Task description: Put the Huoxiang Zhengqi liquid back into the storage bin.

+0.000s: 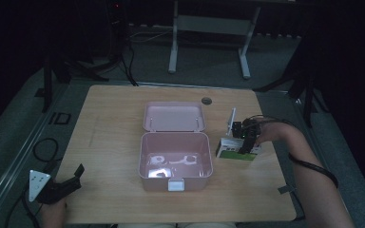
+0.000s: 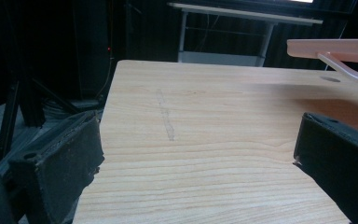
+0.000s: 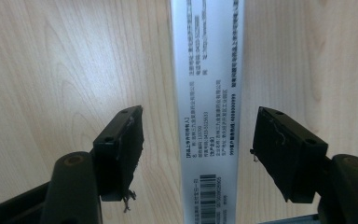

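At the near left corner of the wooden desk (image 1: 109, 142), the left tongs (image 1: 71, 178) rest in the person's left hand, with the grey three-cornered plate at their rear. In the left gripper view these tongs (image 2: 196, 154) stand spread wide, with nothing but bare desk (image 2: 205, 116) between the two black jaws; a faint scuff mark (image 2: 165, 116) runs along the wood ahead of them, and the rim of the pink box (image 2: 340, 49) shows at the upper right.

In the middle of the desk sits the pink lunch box (image 1: 175, 160), open, its lid (image 1: 174, 116) folded back flat on the far side and its white clasp facing the near edge. A few small pale things lie on its floor, too dim to name. Behind the lid a round grommet hole (image 1: 206, 100) is set into the desk.

Just right of the lunch box lies a small white and green carton (image 1: 230, 151), flat on the desk. The right tongs (image 1: 247, 145) hang over it, pointing down, held by the person's right hand (image 1: 273, 134), with a black cable trailing back along the forearm. In the right gripper view the right tongs (image 3: 198, 144) straddle the carton's printed white side (image 3: 209, 93), which carries small text and a barcode. The jaws are partly spread, one on each side of the carton, with a strip of desk visible between each pad and the carton, so they are not pinching it.
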`<action>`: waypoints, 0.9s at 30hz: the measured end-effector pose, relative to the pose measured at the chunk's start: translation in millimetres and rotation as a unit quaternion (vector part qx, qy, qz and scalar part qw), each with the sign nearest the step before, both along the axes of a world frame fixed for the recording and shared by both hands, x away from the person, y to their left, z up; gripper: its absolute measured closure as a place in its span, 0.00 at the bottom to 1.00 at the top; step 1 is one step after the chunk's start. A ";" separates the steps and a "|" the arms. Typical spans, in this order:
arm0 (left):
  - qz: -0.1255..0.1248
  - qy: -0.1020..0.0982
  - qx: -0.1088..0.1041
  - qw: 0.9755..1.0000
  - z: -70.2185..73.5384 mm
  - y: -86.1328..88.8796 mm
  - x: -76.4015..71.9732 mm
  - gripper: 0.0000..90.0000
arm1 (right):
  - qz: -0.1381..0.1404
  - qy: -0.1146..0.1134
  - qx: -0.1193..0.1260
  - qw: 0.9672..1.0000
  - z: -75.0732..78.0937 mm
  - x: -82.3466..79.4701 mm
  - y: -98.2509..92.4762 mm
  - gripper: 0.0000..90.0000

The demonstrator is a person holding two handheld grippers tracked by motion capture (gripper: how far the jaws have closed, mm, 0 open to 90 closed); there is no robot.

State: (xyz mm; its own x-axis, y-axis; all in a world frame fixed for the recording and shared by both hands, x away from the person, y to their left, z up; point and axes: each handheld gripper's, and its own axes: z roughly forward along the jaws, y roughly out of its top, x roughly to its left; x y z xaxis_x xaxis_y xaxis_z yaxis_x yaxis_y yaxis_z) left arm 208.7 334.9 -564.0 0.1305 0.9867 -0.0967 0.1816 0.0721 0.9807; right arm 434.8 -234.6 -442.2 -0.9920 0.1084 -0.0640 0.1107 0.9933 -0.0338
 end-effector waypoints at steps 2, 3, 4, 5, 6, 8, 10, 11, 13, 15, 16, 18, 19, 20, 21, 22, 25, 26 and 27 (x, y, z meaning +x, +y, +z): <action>0.000 0.000 0.000 1.000 0.0 0.1 0.0 0.01 | 0.000 0.003 -0.001 1.000 -3.1 0.8 -0.6 0.37; 0.000 0.000 0.000 1.000 0.0 0.1 0.0 0.01 | 0.000 0.003 -0.001 1.000 -3.1 0.8 -0.6 0.37; 0.000 0.000 0.000 1.000 0.0 -0.1 0.0 0.01 | -0.002 0.005 -0.002 1.000 -6.7 1.7 -1.1 0.37; 0.000 0.000 0.000 1.000 0.0 -0.1 0.0 0.01 | -0.002 0.005 -0.002 1.000 -6.7 1.7 -1.1 0.37; 0.001 0.000 0.001 1.000 0.0 -0.1 -0.1 0.01 | -0.004 0.005 -0.003 1.000 -8.3 2.1 -1.2 0.37; 0.000 -0.001 0.000 1.000 0.0 -0.1 -0.1 0.01 | 0.000 0.006 -0.007 1.000 -12.0 2.8 -1.1 0.39; 0.001 -0.001 0.000 1.000 0.0 -0.2 -0.1 0.01 | 0.000 0.004 -0.009 1.000 -14.6 3.2 -0.5 0.42; 0.000 -0.001 0.000 1.000 0.0 -0.1 -0.1 0.01 | 0.002 0.004 -0.009 1.000 -16.3 3.4 -0.3 0.43; 0.000 -0.001 0.000 1.000 -0.1 0.0 -0.2 0.01 | 0.002 0.007 -0.011 1.000 -19.7 4.0 -0.3 0.48; 0.000 -0.001 0.001 1.000 0.0 -0.1 -0.2 0.01 | 0.004 0.005 -0.013 1.000 -21.9 4.6 -0.5 0.53; 0.000 -0.001 0.001 1.000 0.0 -0.2 -0.1 0.01 | 0.003 0.007 -0.012 1.000 -22.4 5.3 -0.8 0.56; 0.000 0.000 0.001 1.000 0.0 -0.3 -0.1 0.01 | 0.003 0.008 -0.011 1.000 -22.8 5.7 -0.9 0.58; 0.000 0.000 0.001 1.000 0.0 -0.3 -0.1 0.01 | 0.002 0.007 -0.012 1.000 -23.1 6.2 -0.9 0.58; 0.000 -0.001 0.001 1.000 0.0 -0.3 -0.1 0.01 | 0.002 0.007 -0.012 1.000 -23.1 6.2 -0.9 0.59; 0.000 -0.001 0.001 1.000 0.0 -0.1 -0.2 0.01 | 0.006 0.010 -0.015 1.000 -23.1 6.3 -0.3 0.65; 0.000 -0.001 0.001 1.000 0.0 -0.1 -0.2 0.01 | 0.006 0.010 -0.015 1.000 -23.1 6.3 -0.3 0.65; 0.000 -0.001 0.001 1.000 -0.1 -0.1 -0.3 0.01 | 0.010 0.016 -0.017 1.000 -22.1 5.8 0.1 0.67; 0.001 -0.002 0.001 1.000 -0.1 -0.1 -0.3 0.01 | 0.011 0.018 -0.022 1.000 -21.8 5.2 0.4 0.68; 0.001 -0.002 0.001 1.000 -0.1 -0.1 -0.3 0.01 | 0.011 0.021 -0.023 0.999 -21.5 4.5 0.6 0.69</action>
